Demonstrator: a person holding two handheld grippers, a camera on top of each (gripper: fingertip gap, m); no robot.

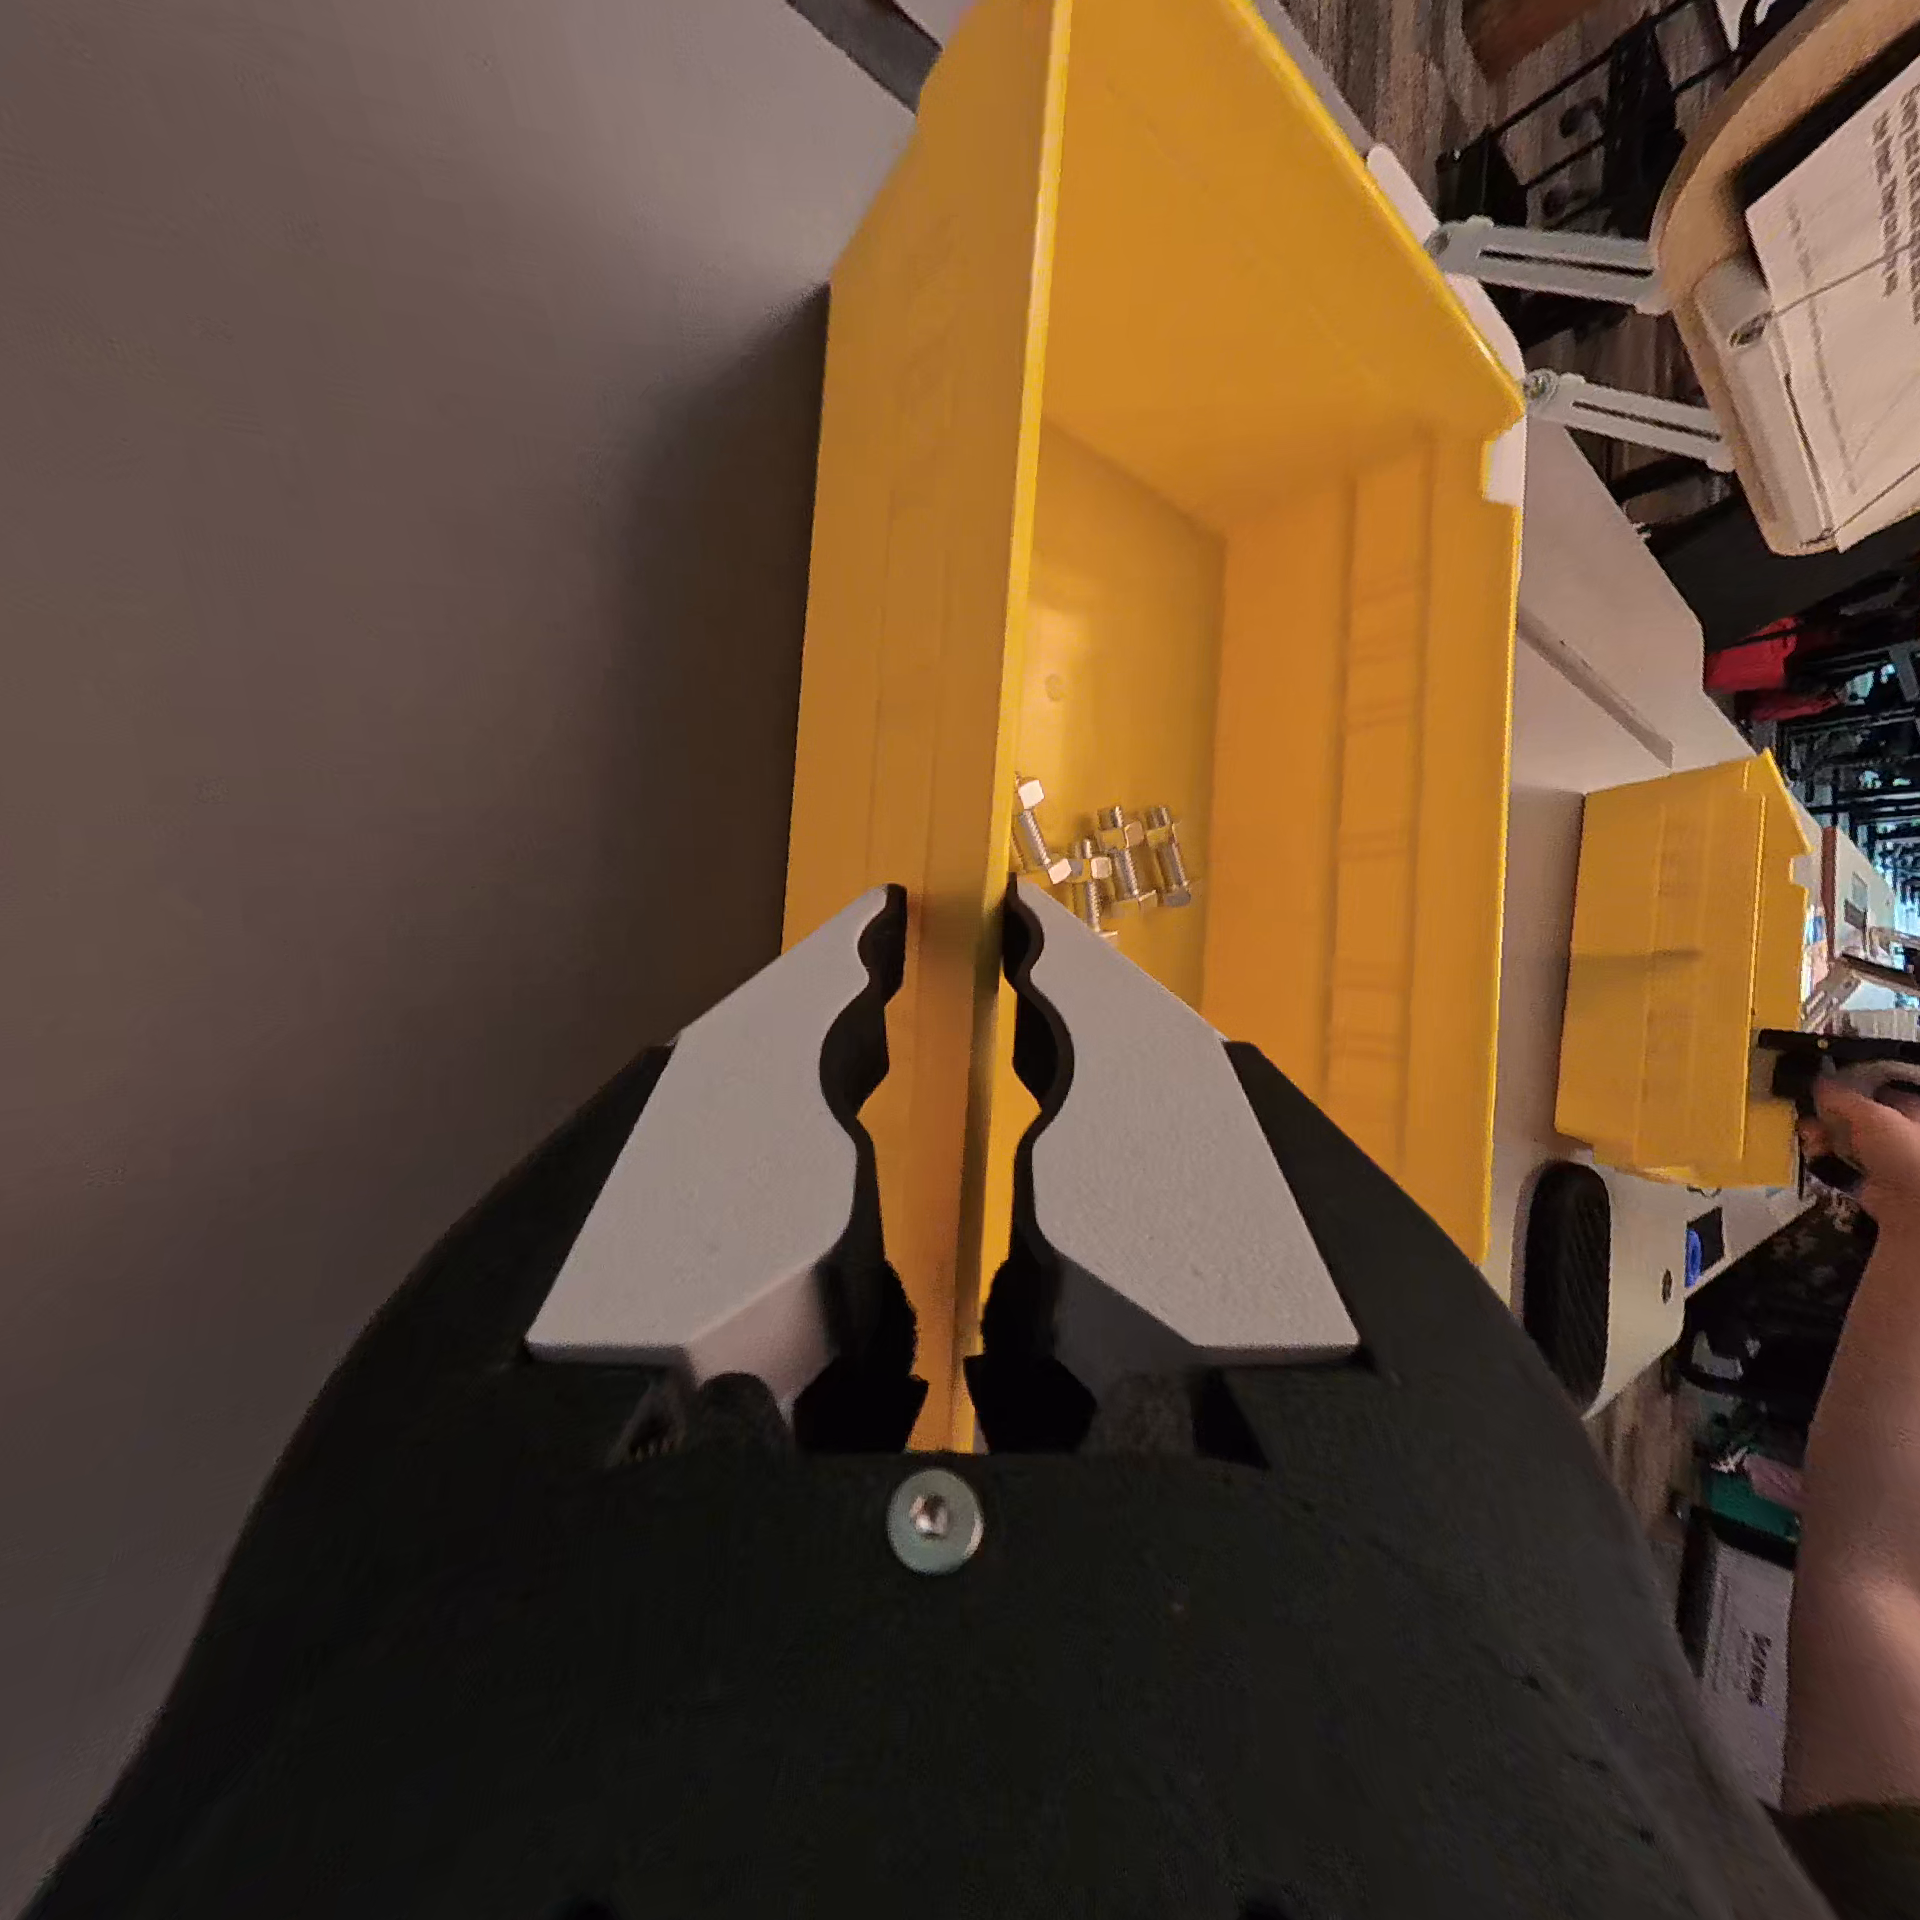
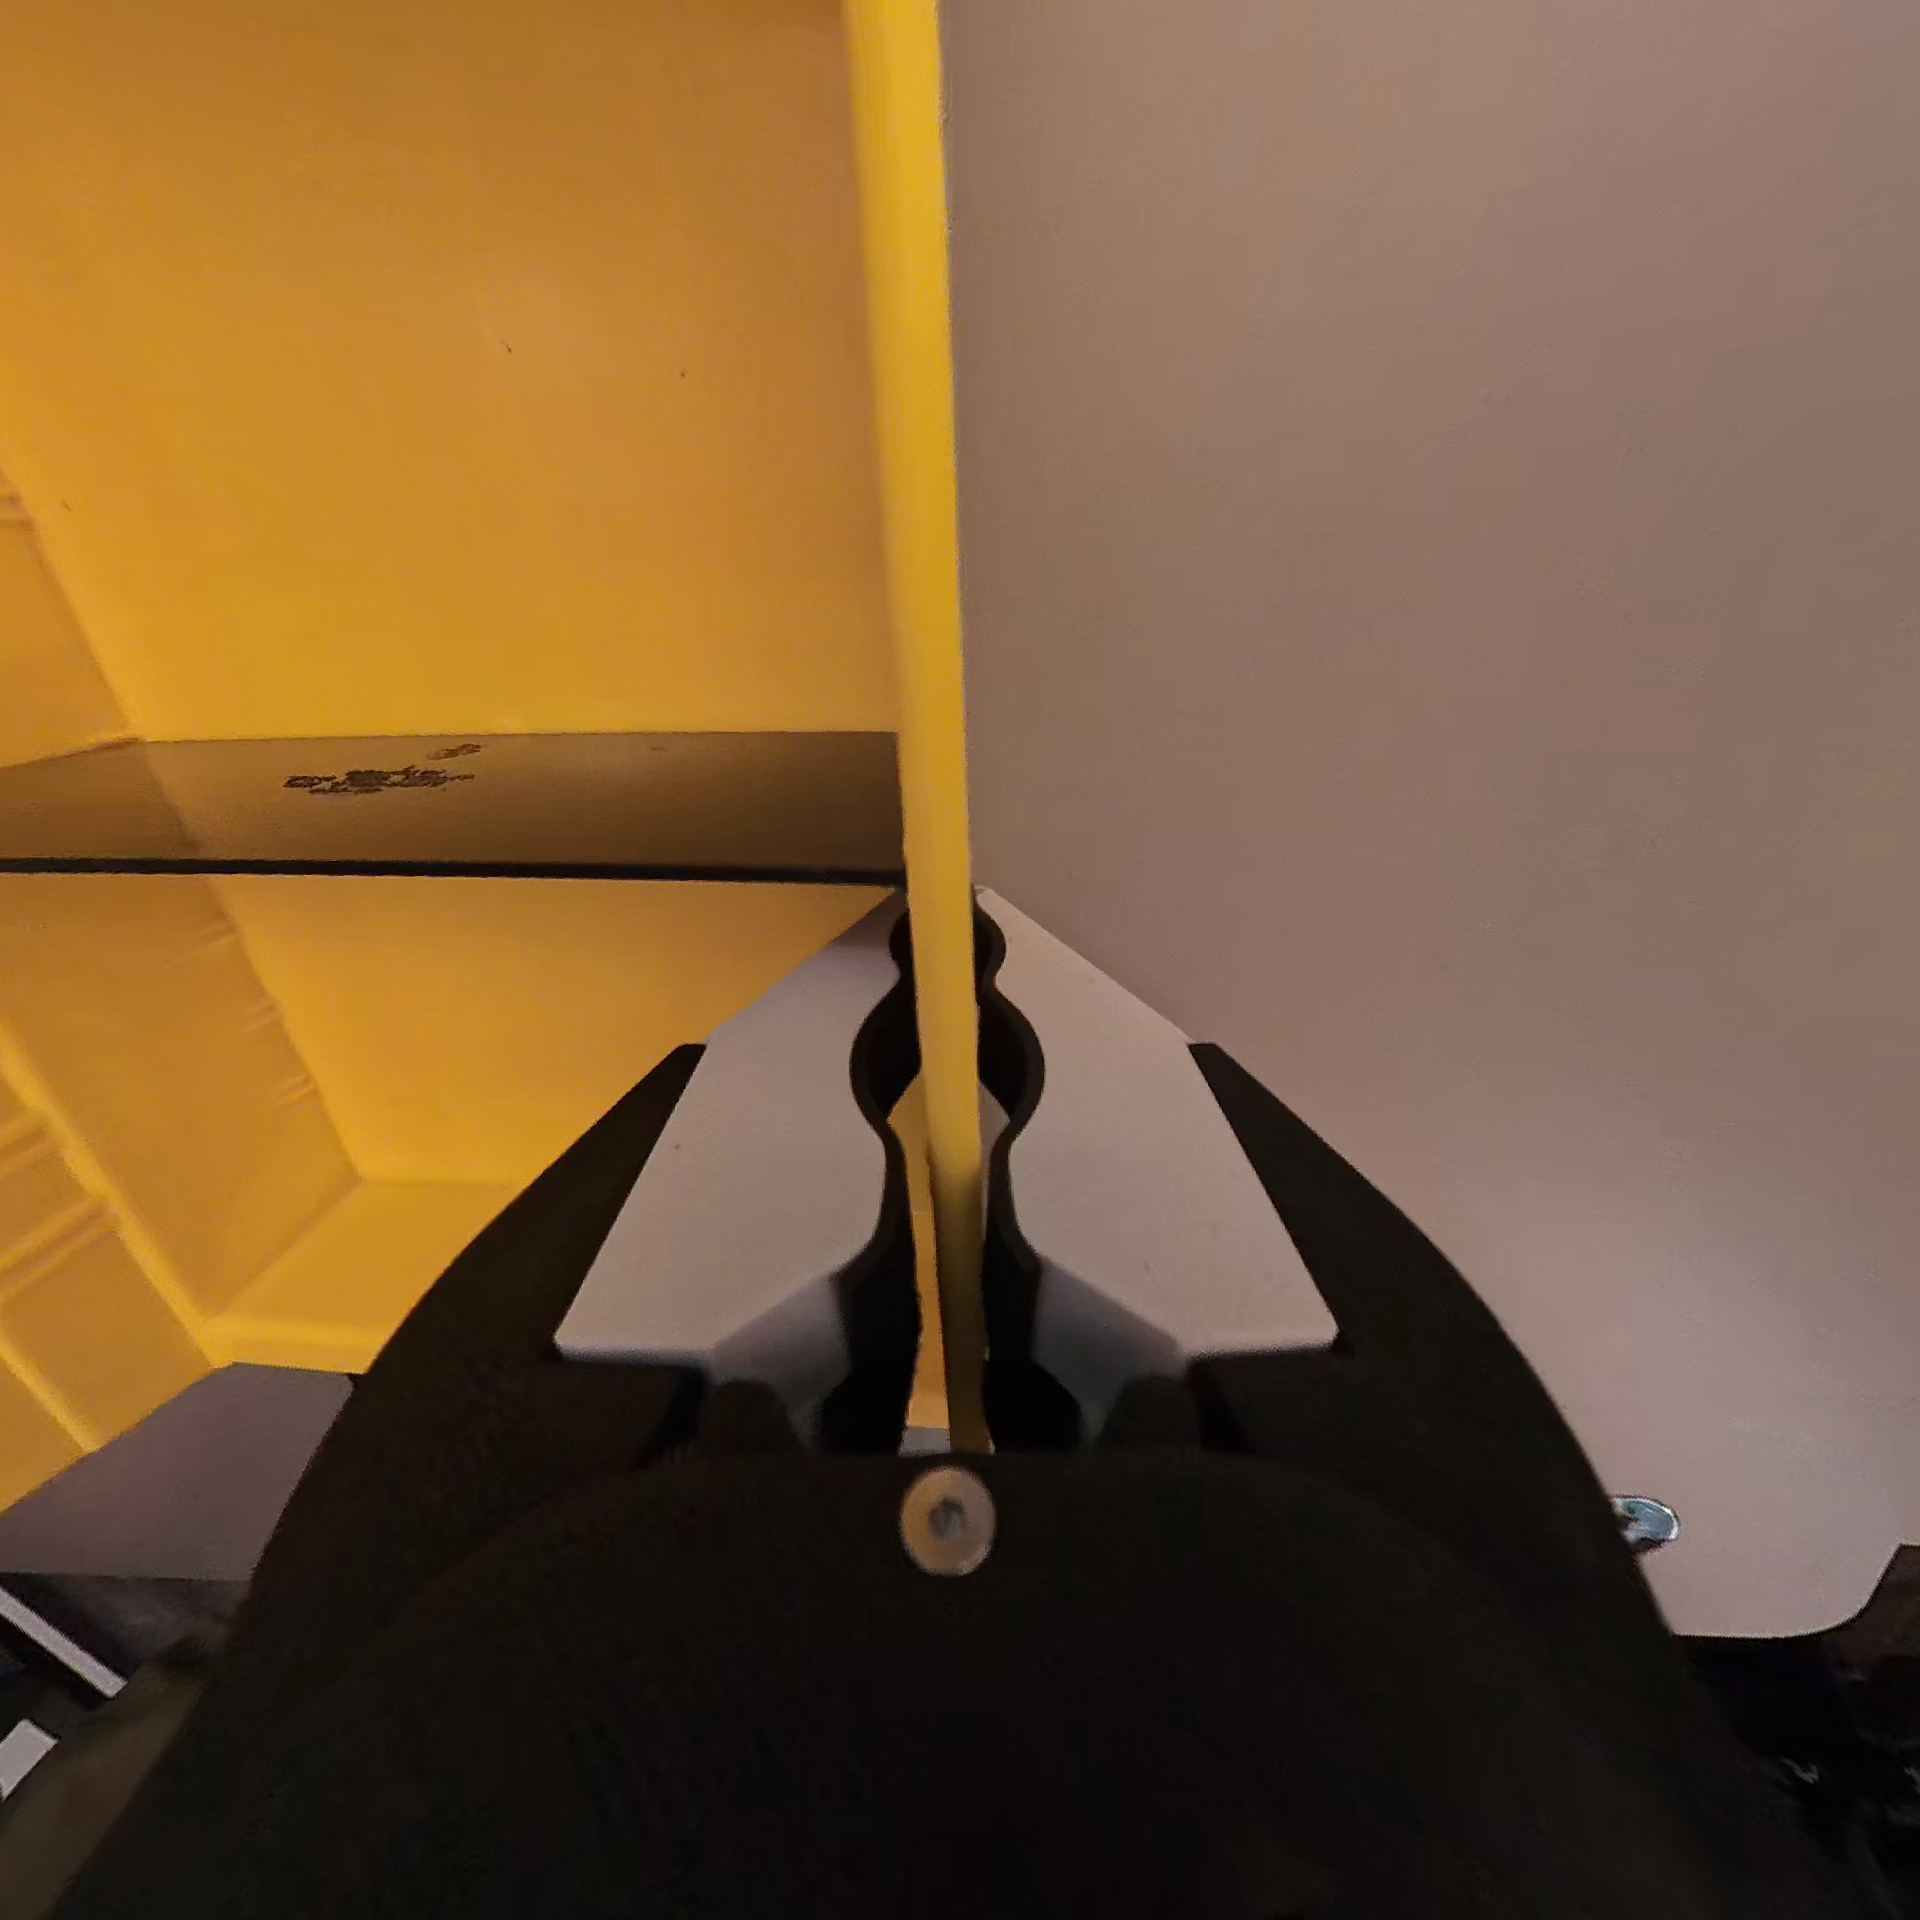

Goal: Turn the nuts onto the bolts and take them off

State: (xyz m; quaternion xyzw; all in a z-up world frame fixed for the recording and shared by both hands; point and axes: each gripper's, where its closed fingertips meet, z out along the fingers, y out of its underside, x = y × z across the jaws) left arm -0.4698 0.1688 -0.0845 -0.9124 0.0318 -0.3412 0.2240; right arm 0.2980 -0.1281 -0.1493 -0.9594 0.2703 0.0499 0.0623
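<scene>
Left hand-held gripper (image 1: 954,914) clamps the large yellow bin's wall (image 1: 1023,623) — bolts with nuts (image 1: 1107,868) just right of its fingertips, mid-frame, axes mixed; right hand-held gripper (image 2: 938,904) grips a yellow bin wall (image 2: 914,520) too.

The left gripper (image 1: 954,904) has its grey fingers (image 1: 790,1049) clamped on the side wall of a big yellow bin (image 1: 1299,499) on the white desk (image 1: 1600,582), a heap of bolts (image 1: 1107,868) inside.

Smooth, glossy yellow plastic bin (image 1: 1299,343); shiny metal bolts (image 1: 1117,868); matt white counter (image 1: 416,520); glossy black divider (image 2: 447,805).
</scene>
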